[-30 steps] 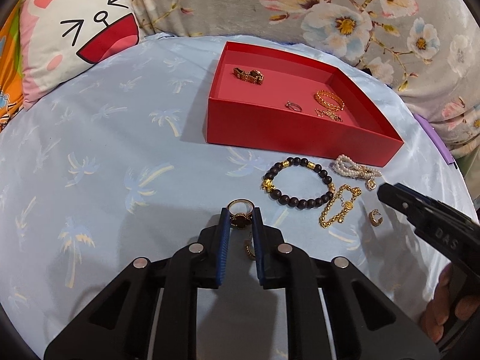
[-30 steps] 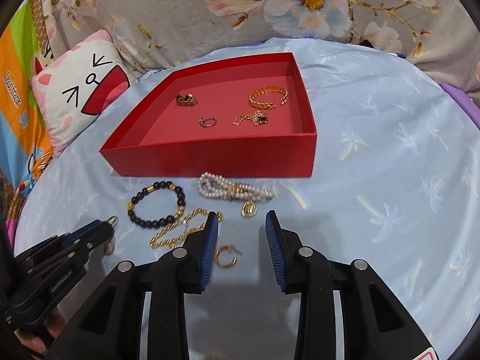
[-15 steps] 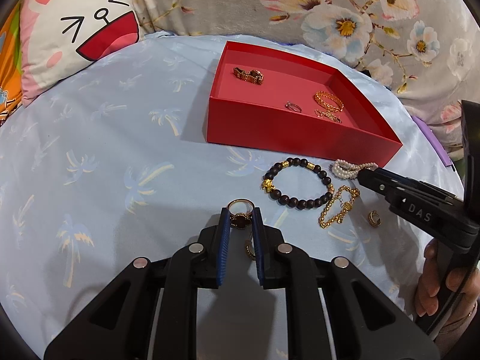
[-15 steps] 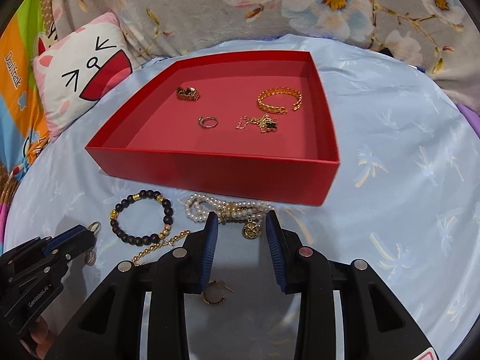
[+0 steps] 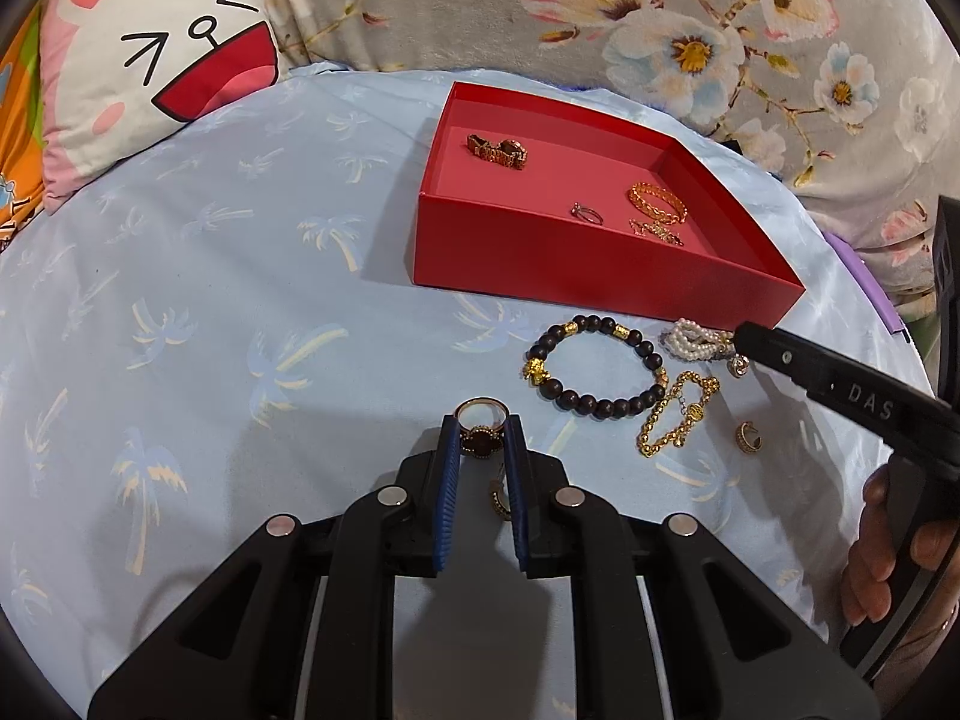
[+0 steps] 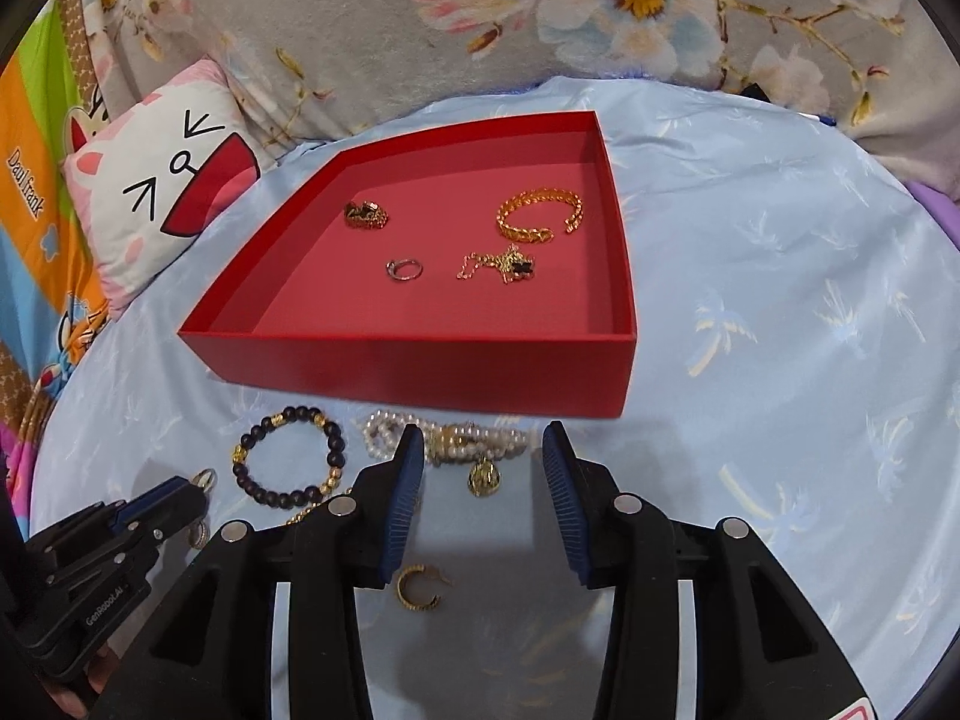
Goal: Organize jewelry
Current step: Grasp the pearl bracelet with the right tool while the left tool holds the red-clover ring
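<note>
Red tray mid-frame, holding gold bangle. Below it, right gripper spread wide around pearl bracelet. Lower centre, left gripper clamped on gold ring.

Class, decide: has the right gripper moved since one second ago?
Yes. The right gripper advanced toward the red tray, past the gold ear cuff, now straddling the pearl bracelet.

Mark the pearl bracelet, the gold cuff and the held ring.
pearl bracelet (image 6: 480, 441), right wrist view, on its middle strands.
gold cuff (image 6: 531, 210), right wrist view, on its braided band.
ring (image 5: 480, 438), left wrist view, on its dark face.
</note>
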{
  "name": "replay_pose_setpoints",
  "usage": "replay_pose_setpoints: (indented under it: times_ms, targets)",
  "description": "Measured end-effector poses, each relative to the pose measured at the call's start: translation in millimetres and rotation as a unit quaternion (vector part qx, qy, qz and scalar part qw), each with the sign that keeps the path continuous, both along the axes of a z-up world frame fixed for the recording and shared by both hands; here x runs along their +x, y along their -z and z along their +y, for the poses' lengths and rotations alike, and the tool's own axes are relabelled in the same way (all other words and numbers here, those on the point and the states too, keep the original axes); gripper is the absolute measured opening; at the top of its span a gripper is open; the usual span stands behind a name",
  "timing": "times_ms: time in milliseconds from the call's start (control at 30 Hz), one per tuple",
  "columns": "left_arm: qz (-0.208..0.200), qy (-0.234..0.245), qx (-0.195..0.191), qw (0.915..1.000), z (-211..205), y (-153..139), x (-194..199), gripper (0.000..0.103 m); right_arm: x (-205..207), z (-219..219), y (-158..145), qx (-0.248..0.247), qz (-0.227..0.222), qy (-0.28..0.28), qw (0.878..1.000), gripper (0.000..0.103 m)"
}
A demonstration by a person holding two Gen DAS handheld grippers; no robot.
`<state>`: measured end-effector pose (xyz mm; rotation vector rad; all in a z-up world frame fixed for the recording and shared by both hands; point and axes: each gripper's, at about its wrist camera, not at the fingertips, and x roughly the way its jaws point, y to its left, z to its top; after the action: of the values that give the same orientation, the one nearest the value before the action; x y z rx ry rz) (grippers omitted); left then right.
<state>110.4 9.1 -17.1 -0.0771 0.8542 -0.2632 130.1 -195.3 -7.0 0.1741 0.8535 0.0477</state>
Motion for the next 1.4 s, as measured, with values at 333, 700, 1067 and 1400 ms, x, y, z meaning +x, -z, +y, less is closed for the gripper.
replay_pose_setpoints:
  times_ms: [333, 700, 1067, 1400]
  targets:
    - [0.0, 0.0, 0.0, 1.0, 0, 0, 0, 0.015, 4, 9, 8, 0.02, 0.03, -0.036, 0.999, 0.042]
    - [0.0, 0.0, -0.001, 1.0, 0, 0, 0, 0.015, 2, 26, 0, -0.017, 0.018, -0.055, 0.998, 0.042]
    - [0.0, 0.0, -0.001, 1.0, 0, 0, 0, 0.015, 6, 29, 11, -0.032, 0.028, -0.063, 0.997, 0.024]
    - [0.0, -0.002, -0.005, 1.0, 0, -1, -2, 0.014, -18, 24, -5, -0.03, 0.002, -0.045, 0.999, 0.011]
